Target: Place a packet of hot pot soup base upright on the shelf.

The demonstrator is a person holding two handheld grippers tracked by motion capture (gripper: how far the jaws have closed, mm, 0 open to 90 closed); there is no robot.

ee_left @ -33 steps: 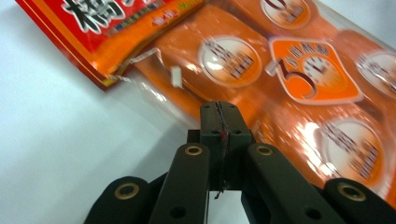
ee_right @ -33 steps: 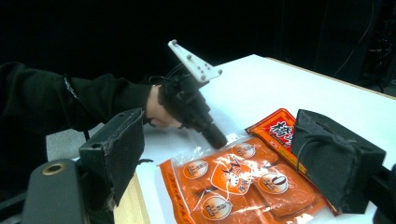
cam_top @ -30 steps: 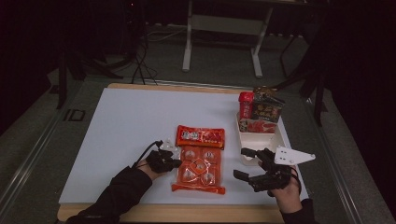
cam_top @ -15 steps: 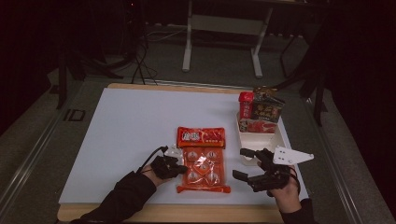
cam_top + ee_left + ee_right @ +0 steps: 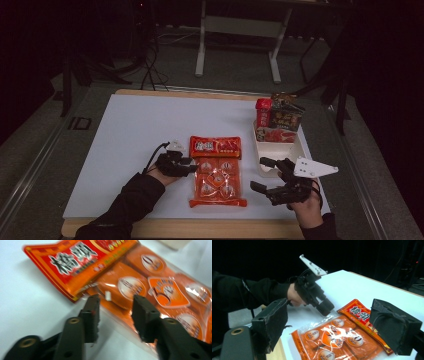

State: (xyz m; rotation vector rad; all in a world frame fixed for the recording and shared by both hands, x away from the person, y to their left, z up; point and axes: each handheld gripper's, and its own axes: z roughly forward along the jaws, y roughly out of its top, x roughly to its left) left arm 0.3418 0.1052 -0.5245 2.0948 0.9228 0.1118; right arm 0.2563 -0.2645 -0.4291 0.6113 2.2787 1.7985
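**Left claw at the packet's edge, right claw waiting**

The left gripper (image 5: 186,164) stands part open, its jaws just opened, nothing pinched; the snack packet (image 5: 216,170) lies just beyond its tips, long axis running across them. The left gripper view shows the packet's clear edge between the jaws (image 5: 110,308), which the high view cannot resolve. The right gripper (image 5: 265,174), wide open, sits farther off, packet to its left.

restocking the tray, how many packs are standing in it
3, all at the far end of the white tray: a red pack on the left, a dark pack right of it, a low pack in front. Others may hide behind.
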